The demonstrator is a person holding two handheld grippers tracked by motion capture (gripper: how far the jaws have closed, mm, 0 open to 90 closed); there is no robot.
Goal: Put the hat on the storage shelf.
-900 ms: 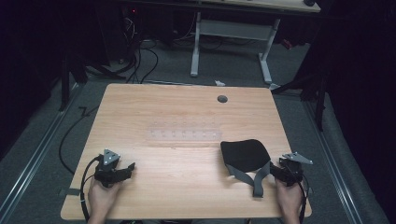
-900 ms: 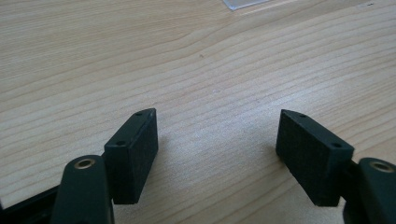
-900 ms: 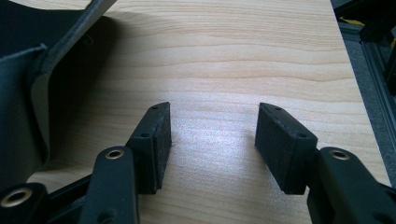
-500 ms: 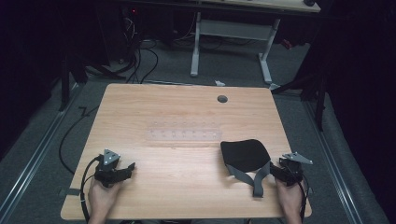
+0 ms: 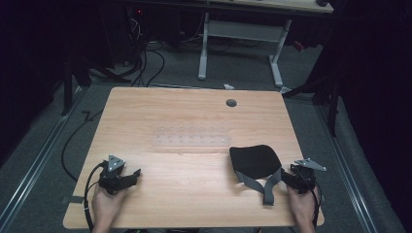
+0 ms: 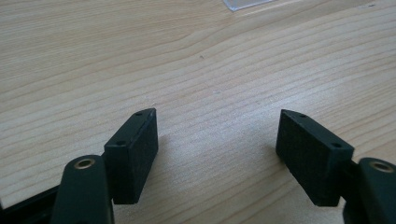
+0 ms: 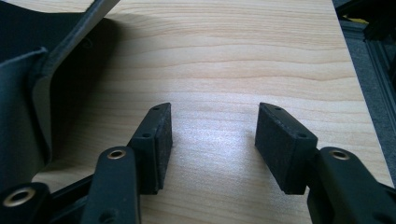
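Light wood grain covers the table (image 5: 194,121), which carries everything here. The left gripper (image 5: 127,177) sits near the table's front left corner, held by the person's left hand (image 5: 106,206), with its grey three-cornered plate on top. In the left gripper view its jaws stand wide apart over bare wood (image 6: 210,70), nothing between them, and the corner of a clear plastic piece (image 6: 245,3) shows at the far edge of that view. From the high view that piece is a clear plastic strip (image 5: 192,141) with a row of small bumps, lying flat across the middle of the table.

The right gripper (image 5: 291,178) rests near the front right corner, held by the right hand (image 5: 301,208). Its jaws are also spread wide with bare wood between them in the right gripper view (image 7: 212,140).

Just beside the right gripper, toward the table's middle, lies a black padded object with grey straps (image 5: 255,162); the straps trail toward the front edge. In the right gripper view its dark body and a grey strap (image 7: 28,93) fill the left side, clear of the jaws.

A small round cable hole (image 5: 231,103) sits near the back edge.
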